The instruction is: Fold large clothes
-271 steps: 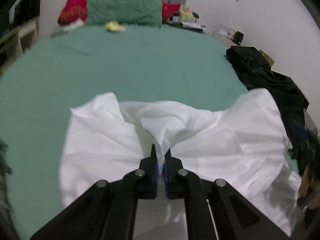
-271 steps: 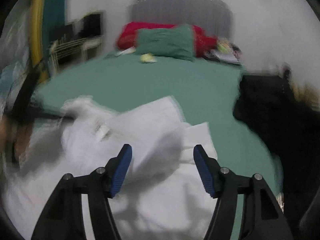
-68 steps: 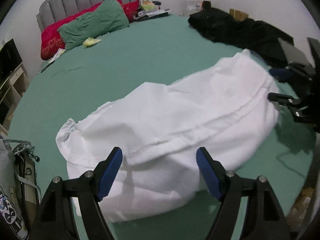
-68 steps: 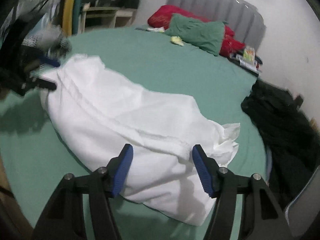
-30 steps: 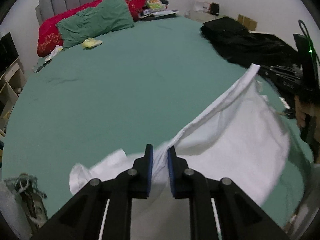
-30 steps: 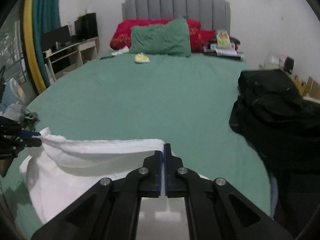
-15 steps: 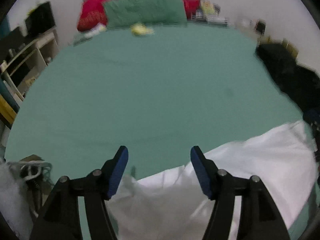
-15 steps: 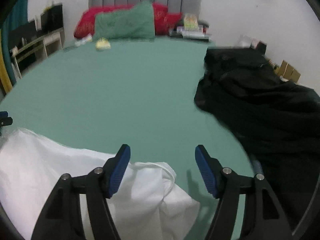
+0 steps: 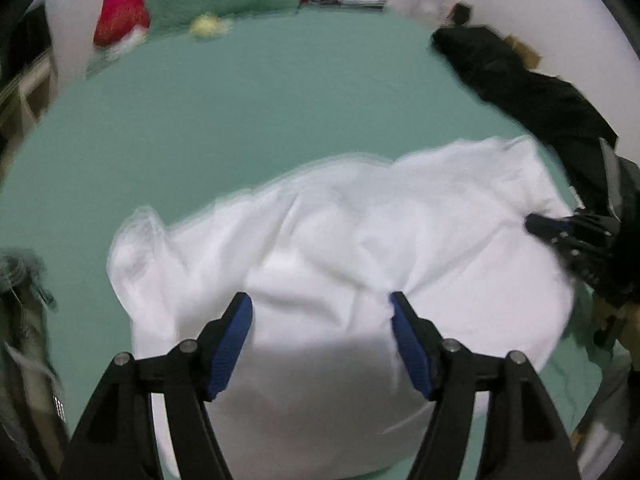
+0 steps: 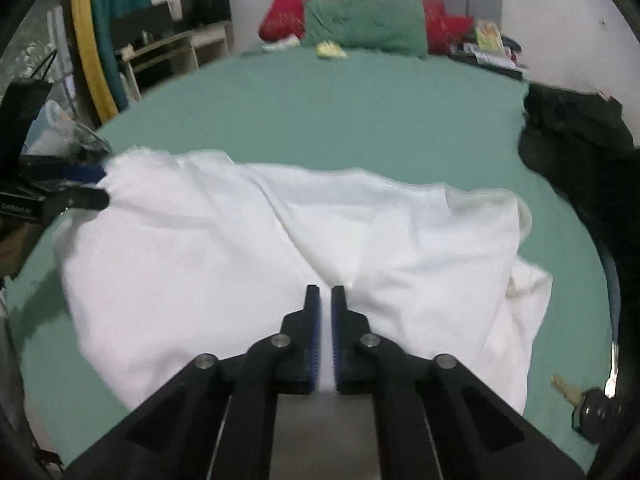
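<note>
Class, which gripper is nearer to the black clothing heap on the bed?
Right. The right gripper sits at the white garment's end beside the black clothing heap; the left gripper is at the opposite end.

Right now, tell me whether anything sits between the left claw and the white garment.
Nothing visible does. The left claw hangs open directly over the white garment, with only bare cloth between its fingers. The black clothes lie off to the side on the green bedsheet.

Both wrist views look steeply down, close (left blurred, perhaps nearer) — sharing the white garment (image 9: 360,240) on the bed (image 10: 360,120).
</note>
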`<move>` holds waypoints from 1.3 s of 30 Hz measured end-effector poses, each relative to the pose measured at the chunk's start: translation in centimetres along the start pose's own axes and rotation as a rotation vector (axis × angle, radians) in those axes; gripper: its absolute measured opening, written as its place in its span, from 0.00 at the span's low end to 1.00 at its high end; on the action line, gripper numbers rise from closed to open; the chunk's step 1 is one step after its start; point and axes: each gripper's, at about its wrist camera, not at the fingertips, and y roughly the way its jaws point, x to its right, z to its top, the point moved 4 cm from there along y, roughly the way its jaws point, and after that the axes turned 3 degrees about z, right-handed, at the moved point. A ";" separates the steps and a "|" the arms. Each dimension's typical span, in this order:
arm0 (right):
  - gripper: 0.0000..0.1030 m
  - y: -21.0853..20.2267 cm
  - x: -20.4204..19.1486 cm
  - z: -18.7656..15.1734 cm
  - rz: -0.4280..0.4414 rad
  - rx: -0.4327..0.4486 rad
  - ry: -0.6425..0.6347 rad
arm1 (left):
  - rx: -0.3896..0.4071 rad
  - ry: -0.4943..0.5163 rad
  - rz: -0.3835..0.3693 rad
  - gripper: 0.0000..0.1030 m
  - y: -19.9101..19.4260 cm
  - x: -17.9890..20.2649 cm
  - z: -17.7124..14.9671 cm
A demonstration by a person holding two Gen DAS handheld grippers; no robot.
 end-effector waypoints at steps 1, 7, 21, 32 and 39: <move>0.02 0.0 -0.1 -0.3 0.004 -0.002 -0.001 | -0.027 -0.025 -0.011 0.71 0.7 -0.4 -0.7; 0.02 -0.2 0.0 -1.8 -0.007 -0.008 0.037 | -0.044 -0.034 0.021 0.75 1.0 -0.3 -2.1; 0.03 -1.5 -1.7 -3.0 -0.005 0.017 0.084 | 0.204 -0.108 -0.088 0.77 -7.7 1.0 -1.1; 0.43 -5.0 -1.6 -1.3 -0.059 0.186 0.094 | 0.006 -0.097 0.077 0.74 -0.1 0.2 -5.4; 0.09 -1.0 -1.0 -2.7 -0.035 0.015 0.136 | 0.044 -0.094 0.100 0.86 -0.2 -0.4 -5.7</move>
